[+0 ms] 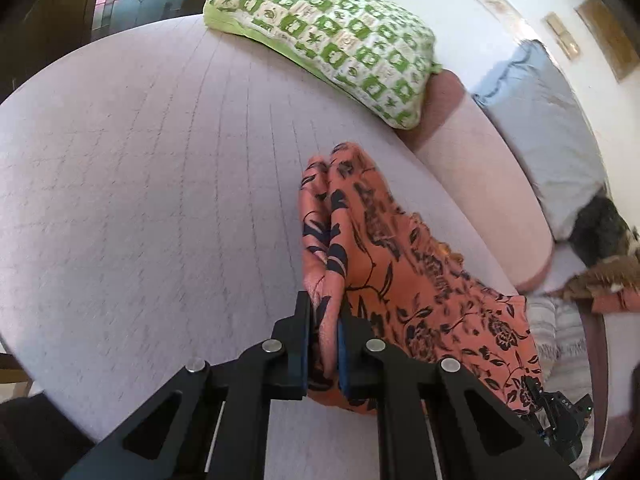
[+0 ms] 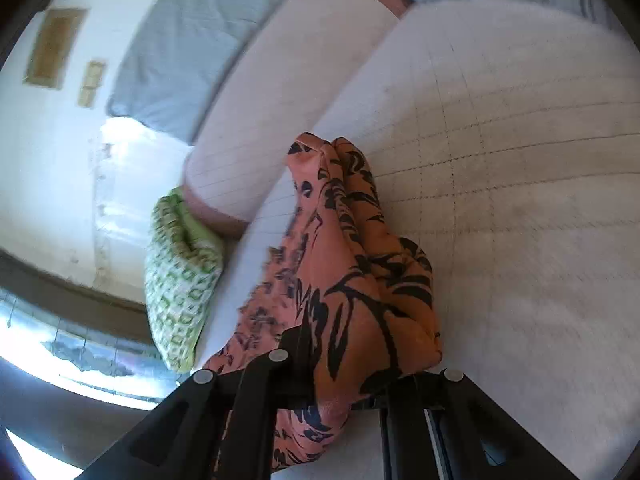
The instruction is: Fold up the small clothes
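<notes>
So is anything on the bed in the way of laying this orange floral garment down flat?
Nothing visible: the pale quilted bedspread beside the orange floral garment is bare; the green patterned pillow lies apart, farther back.

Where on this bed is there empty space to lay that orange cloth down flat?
The widest bare patch of the pale quilted bedspread lies left of the orange floral garment, below the green-and-white patterned pillow. It is crowded on the garment's other side: the pink bolster, a blue-grey cushion and striped fabric.
</notes>
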A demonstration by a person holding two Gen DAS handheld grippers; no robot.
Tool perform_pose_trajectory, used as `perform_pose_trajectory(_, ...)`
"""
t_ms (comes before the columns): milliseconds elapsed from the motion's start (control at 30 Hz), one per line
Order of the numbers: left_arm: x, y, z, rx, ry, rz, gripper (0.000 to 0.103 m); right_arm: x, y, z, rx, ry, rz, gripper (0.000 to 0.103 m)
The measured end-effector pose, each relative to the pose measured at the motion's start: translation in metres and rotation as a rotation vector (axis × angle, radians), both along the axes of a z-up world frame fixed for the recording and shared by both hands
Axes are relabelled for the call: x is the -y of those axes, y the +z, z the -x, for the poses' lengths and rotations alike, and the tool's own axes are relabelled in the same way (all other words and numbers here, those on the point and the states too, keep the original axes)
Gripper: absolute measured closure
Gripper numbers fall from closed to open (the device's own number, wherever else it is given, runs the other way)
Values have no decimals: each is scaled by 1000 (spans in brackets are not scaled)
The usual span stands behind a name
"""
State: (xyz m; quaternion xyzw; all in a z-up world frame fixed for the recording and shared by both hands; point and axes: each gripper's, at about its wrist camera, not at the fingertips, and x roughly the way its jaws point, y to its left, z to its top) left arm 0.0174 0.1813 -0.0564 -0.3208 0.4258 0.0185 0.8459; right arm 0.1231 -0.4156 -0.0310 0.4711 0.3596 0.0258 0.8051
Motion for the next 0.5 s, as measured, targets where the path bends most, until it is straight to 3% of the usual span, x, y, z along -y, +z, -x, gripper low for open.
perform_pose_trajectory(133, -15, -34, 20, -66, -33, -12, 90, -11, -9, 68, -46, 6, 21, 93)
perform_pose_trajectory(200, -30, -62, 19, -155, -9, -31, 83, -4, -50, 82, -138, 3, -11, 87)
perform_pose_trajectory(233, -38, -69, 20, -173, 8, -1, 73, 4, -68, 87, -194, -25, -35, 83)
perform_pose_trajectory(300, -57, -63, 32, -152, 82, 49, 67, 17, -79, 101, -176, -51, -87, 70)
perform_pose_trajectory(400, -60, -32, 40, -71, 112, -55, 67, 29, -55, 122, -156, -82, 21, 55)
perform_pose_trajectory(500, -34, -7, 32, 4, 14, -105, 66, 49, -14, 133, -73, -143, 99, 54)
